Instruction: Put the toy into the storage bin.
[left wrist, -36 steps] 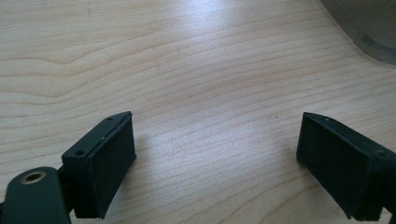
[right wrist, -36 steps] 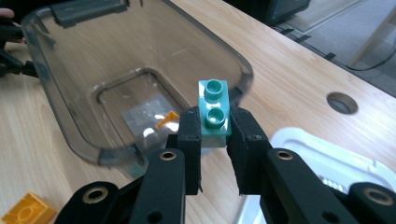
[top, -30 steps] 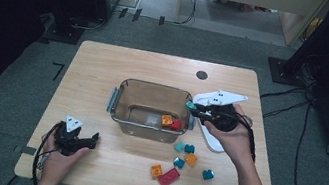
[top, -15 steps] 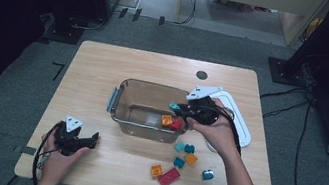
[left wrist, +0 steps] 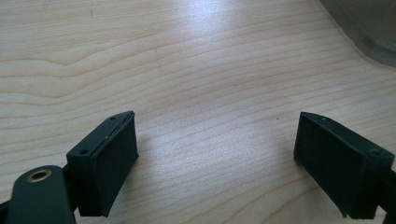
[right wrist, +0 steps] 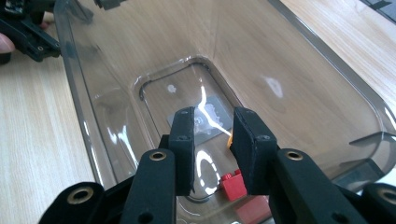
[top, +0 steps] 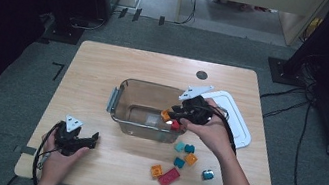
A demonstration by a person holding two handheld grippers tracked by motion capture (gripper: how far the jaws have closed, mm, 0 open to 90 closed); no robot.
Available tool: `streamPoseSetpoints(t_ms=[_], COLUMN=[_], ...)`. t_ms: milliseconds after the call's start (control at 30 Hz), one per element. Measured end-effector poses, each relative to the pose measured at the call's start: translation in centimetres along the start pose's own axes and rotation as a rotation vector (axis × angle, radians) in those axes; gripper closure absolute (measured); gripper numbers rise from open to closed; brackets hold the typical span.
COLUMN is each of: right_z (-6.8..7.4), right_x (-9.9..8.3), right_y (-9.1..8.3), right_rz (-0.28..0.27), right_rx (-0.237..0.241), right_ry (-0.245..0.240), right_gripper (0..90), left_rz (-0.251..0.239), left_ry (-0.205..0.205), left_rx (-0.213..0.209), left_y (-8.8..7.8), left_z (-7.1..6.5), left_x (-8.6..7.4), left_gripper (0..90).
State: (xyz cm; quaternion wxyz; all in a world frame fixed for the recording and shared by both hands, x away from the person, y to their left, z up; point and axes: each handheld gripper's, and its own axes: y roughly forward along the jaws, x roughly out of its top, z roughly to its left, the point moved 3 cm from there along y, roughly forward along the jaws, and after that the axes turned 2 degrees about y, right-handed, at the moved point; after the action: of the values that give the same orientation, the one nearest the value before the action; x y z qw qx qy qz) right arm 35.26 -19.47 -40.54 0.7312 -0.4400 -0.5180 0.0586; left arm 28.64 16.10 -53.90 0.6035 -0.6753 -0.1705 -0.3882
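Note:
A clear plastic container (top: 118, 100) stands in the middle of the table, with an orange brick (top: 166, 115) and a red brick (top: 175, 125) at its right end. My right gripper (top: 175, 113) reaches over that end and points down into the container (right wrist: 303, 93). Its jaws (right wrist: 212, 116) have just been opening; a narrow gap shows between the pads and nothing is in it. The red brick (right wrist: 233, 184) lies just below them. My left gripper (top: 93, 138) rests at the table's front left, open wide (left wrist: 215, 126) over bare wood.
Several loose bricks lie in front of the container: teal ones (top: 184, 147), an orange one (top: 191, 159), another orange (top: 156, 171) beside a flat red piece (top: 169, 177), and a dark blue one (top: 208, 175). A white lid (top: 236, 122) lies right of the container.
My right gripper has moved left from above the white lid to over the container's right end and dipped into it. The left hand has stayed in place.

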Motion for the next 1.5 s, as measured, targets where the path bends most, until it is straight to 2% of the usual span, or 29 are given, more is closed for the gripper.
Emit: streamPoseSetpoints(t_ms=[233, 433, 533, 833, 967, 1100, 1233, 1367, 1500], right_z=[0.0, -0.5, -0.8, -1.8, -1.8, -1.6, -1.0, -0.6, -0.5], right_x=[-0.8, -2.0, -2.8, -6.2, -8.0, -9.9, -11.7, -13.5, -14.9], right_y=[-1.2, -3.2, -4.2, -6.9, -7.5, -7.9, -7.7, -6.7, -4.9], right_rz=[-0.045, -0.096, -0.118, -0.158, -0.155, -0.152, -0.149, -0.139, -0.123], right_rx=[-0.017, -0.067, -0.088, -0.132, -0.143, -0.163, -0.161, -0.145, -0.122], right_ry=[0.010, 0.033, 0.059, 0.122, 0.138, 0.154, 0.176, 0.192, 0.212], right_gripper=[63.7, 53.9, 50.5, 47.8, 47.1, 46.9, 46.9, 47.6, 52.0], left_rz=[0.000, 0.000, 0.000, 0.000, 0.001, 0.001, 0.001, 0.000, 0.000], left_ry=[0.000, 0.000, 0.000, -0.002, -0.001, -0.001, -0.001, -0.004, -0.004], left_rx=[0.000, 0.000, 0.000, 0.000, 0.000, -0.001, 0.000, 0.002, 0.001], left_y=[0.0, 0.0, 0.0, 0.0, 0.0, 0.0, 0.0, 0.0, 0.0], left_z=[0.0, 0.0, 0.0, 0.0, 0.0, 0.0, 0.0, 0.0, 0.0], left_x=[0.0, 0.0, 0.0, 0.0, 0.0, 0.0, 0.0, 0.0, 0.0], left_gripper=[13.0, 13.0, 13.0, 13.0, 13.1, 13.1, 13.0, 13.1, 13.1])
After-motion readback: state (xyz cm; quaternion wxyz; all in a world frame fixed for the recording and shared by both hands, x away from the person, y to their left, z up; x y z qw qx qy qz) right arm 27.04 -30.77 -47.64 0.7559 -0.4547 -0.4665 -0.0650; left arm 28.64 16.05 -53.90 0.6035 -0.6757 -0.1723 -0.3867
